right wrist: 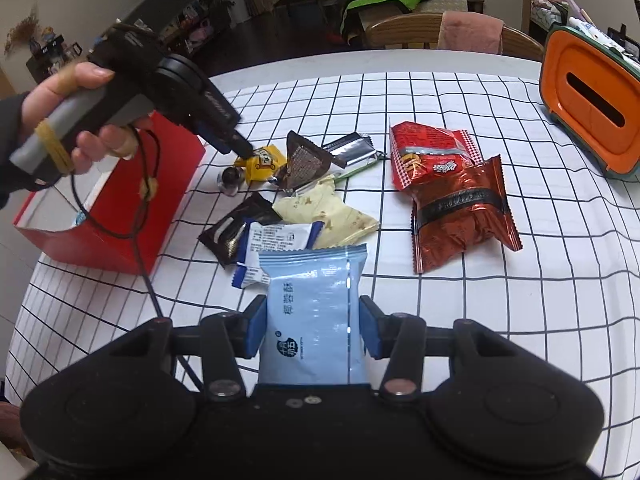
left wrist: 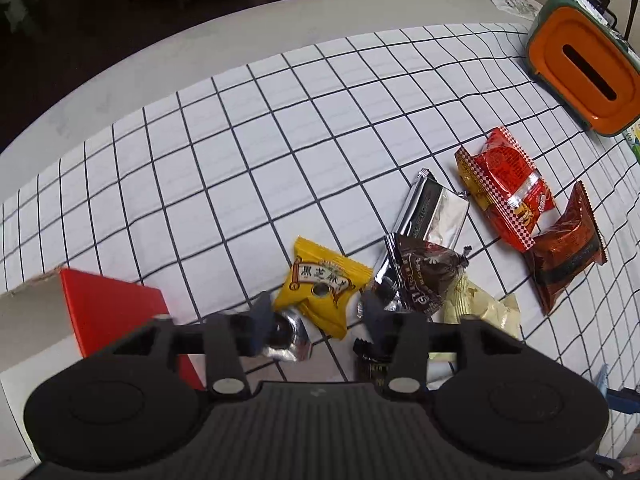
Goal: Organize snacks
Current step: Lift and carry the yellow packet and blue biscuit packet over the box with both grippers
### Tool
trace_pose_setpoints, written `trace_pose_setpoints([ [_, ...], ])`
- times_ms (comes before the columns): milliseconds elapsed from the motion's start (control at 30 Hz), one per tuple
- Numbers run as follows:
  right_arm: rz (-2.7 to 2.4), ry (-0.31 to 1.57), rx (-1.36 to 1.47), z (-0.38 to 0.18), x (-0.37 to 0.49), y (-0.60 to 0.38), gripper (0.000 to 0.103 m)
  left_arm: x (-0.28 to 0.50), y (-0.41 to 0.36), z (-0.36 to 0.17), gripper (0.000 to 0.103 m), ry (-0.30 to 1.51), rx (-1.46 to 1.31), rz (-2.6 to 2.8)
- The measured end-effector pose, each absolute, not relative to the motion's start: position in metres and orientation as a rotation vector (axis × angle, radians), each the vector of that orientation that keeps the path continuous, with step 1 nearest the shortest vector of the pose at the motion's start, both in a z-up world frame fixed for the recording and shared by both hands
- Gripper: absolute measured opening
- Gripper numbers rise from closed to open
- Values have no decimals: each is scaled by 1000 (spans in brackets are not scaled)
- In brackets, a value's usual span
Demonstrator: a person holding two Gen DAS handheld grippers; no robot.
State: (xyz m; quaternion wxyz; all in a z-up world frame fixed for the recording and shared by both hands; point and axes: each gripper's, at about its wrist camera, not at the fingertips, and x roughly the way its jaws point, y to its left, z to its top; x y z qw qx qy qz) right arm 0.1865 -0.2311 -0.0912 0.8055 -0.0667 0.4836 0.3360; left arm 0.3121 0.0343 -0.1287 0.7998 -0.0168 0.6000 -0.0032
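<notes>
My left gripper (left wrist: 316, 314) is open, its fingers on either side of a yellow snack packet (left wrist: 324, 290) on the checked cloth; that packet shows in the right wrist view (right wrist: 262, 162) under the left gripper's tip (right wrist: 244, 150). A silver-wrapped ball candy (left wrist: 286, 334) lies by the left finger. My right gripper (right wrist: 312, 326) is shut on a light blue packet (right wrist: 314, 312), held above the cloth. Brown (right wrist: 306, 162), silver (right wrist: 352, 150), cream (right wrist: 328, 214), red (right wrist: 434, 154) and copper-brown (right wrist: 460, 210) packets lie in a loose pile.
An open red box (right wrist: 116, 208) stands at the left, also seen in the left wrist view (left wrist: 116, 312). An orange tissue box (right wrist: 588, 100) stands at the far right. A dark packet (right wrist: 232, 232) and a white-blue packet (right wrist: 276, 240) lie in front of the pile.
</notes>
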Motion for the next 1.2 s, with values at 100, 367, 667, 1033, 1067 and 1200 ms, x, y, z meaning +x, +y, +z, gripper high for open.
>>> trace_pose_setpoints([
  [100,709,1038,-127,-91,184,-234,47,320,29,-139,59,1299,9,8],
  [367,679,1048,-106,-93,184,-235,47,334,24,-164,58,1335,35,4],
  [667,657,1058,-102,-97,188,-235,47,333,25,-165,37,1330,14,-8],
  [1033,648,1035,-115,-83,182,-234,47,309,35,-130,33,1280,-55,8],
  [1067,650,1031,-119,-80,181,-233,47,305,36,-124,33,1274,-63,4],
  [1200,664,1010,-131,-68,177,-228,47,287,37,-100,33,1236,-77,-4],
])
